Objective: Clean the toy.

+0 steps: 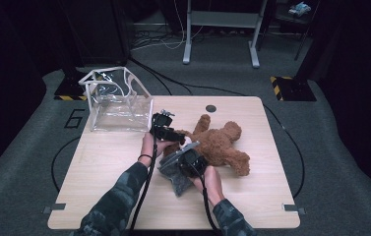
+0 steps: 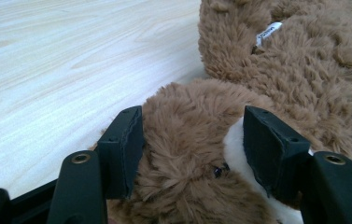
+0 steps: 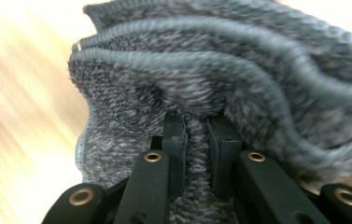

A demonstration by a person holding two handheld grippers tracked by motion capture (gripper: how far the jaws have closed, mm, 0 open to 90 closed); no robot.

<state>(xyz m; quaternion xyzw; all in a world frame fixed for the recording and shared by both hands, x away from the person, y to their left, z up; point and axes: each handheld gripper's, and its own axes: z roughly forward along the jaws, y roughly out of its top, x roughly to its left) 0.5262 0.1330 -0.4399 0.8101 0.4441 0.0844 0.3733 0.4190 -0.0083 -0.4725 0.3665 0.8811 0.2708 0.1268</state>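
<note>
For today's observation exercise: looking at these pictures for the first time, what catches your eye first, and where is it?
A brown teddy bear sprawls at the table's middle, the left gripper closed around a furry part of it. Just in front, the right gripper pinches a grey knitted garment. A clear bag with white trim stands at the far left corner.

This looks like a recording lab or studio; a light wooden table (image 1: 124,162) stands on grey carpet (image 1: 330,162) with black lines and a number marked on it; dark curtains, loose cables (image 1: 158,42) and hazard-striped stand bases (image 1: 291,87) surround it
</note>
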